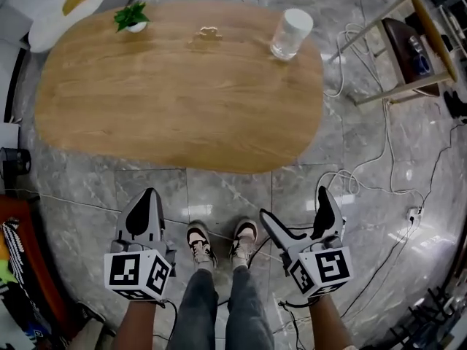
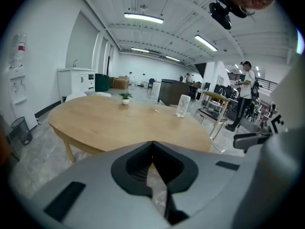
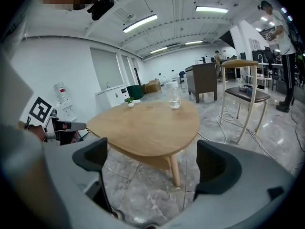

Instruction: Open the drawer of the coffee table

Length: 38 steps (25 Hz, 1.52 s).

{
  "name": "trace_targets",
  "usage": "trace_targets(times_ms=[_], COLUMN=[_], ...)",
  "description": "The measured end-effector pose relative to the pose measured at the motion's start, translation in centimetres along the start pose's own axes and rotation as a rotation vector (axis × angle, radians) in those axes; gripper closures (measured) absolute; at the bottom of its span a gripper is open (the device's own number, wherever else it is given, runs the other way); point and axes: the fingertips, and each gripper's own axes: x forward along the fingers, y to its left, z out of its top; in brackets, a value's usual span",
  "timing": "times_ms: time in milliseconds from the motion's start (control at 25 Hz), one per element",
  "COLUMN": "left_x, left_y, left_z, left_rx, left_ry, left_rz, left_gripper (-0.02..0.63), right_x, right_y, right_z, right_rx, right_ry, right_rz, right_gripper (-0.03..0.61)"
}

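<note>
The oval wooden coffee table [image 1: 182, 86] stands on the grey marble floor in front of me, also in the left gripper view as the table [image 2: 124, 123] and in the right gripper view as the table [image 3: 147, 123]. No drawer front shows in any view; only a leg [image 3: 174, 168] and the underside edge are visible. My left gripper [image 1: 149, 193] hangs short of the table's near edge, jaws shut with nothing between them [image 2: 152, 147]. My right gripper [image 1: 293, 204] is at the same distance on the right, jaws open and empty [image 3: 152, 159].
On the table's far side are a small potted plant [image 1: 132, 17], a small gold object [image 1: 209, 32] and a clear glass [image 1: 291, 33]. A wooden chair [image 1: 408, 49] stands at the right, with cables [image 1: 379, 188] across the floor. The person's shoes [image 1: 219, 243] are between the grippers.
</note>
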Motion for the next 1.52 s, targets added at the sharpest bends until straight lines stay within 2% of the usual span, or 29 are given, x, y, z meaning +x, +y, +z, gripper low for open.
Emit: trace_targets(times_ms=[160, 360, 680, 1000, 1280, 1520], left_x=[0.7, 1.4, 2.3, 2.6, 3.4, 3.4], left_y=[0.4, 0.9, 0.6, 1.4, 1.1, 1.3], left_z=[-1.5, -1.3, -1.1, -2.2, -2.6, -2.8], left_rx=[-0.016, -0.005, -0.010, 0.010, 0.015, -0.002], left_ry=[0.033, 0.042, 0.042, 0.065, 0.080, 0.086], left_rz=[0.019, 0.043, 0.061, 0.080, 0.070, 0.088], left_gripper=[0.621, 0.621, 0.621, 0.621, 0.621, 0.621], right_x=[1.6, 4.3, 8.4, 11.2, 13.3, 14.4], right_y=[-1.3, -1.9, -1.8, -2.8, -2.8, -2.1], right_z=[-3.1, -5.5, -8.8, -11.8, -11.8, -11.1], right_rx=[0.003, -0.017, -0.127, -0.196, -0.243, -0.250], right_ry=[0.031, 0.061, 0.127, 0.198, 0.192, 0.180], right_rz=[0.010, 0.075, 0.209, 0.263, 0.305, 0.334], right_gripper=[-0.009, -0.009, 0.010, 0.055, 0.065, 0.099])
